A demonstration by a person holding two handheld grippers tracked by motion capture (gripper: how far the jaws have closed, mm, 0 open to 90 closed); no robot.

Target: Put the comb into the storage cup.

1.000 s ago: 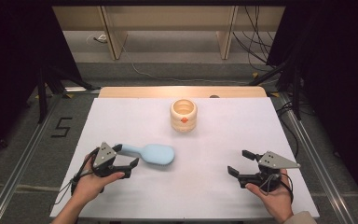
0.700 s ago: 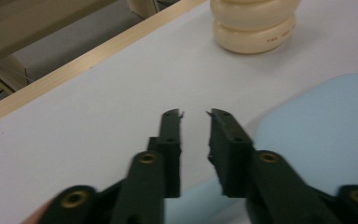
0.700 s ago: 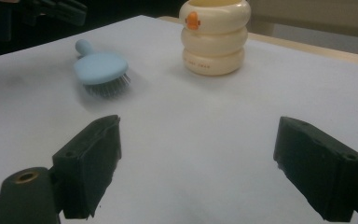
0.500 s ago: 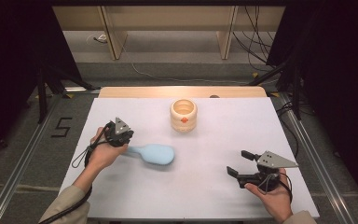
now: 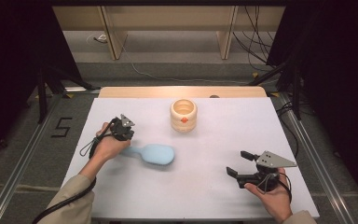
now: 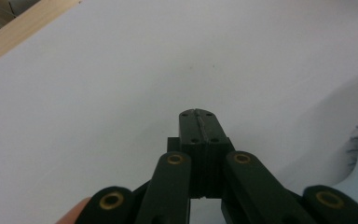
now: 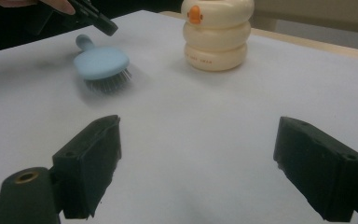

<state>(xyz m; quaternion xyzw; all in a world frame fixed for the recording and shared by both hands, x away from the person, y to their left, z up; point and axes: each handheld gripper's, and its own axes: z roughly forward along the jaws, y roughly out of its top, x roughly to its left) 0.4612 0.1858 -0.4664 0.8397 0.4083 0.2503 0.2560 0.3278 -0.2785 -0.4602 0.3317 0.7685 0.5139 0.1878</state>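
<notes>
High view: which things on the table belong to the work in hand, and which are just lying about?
In the work:
- blue hairbrush, bristles down
- left gripper, shut and empty, above the brush handle

Lying about:
- cream ringed cup with an orange mark
- right gripper, open, idle near the table's front

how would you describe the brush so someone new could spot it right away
Start at the white table top, then go to its left half, in front of the cream ringed duck-shaped cup. There lies the pale blue plastic hairbrush, bristles down, its short handle beside the shut left tool. It is the only blue, flat, oval thing there; the cup is upright and cream.
</notes>
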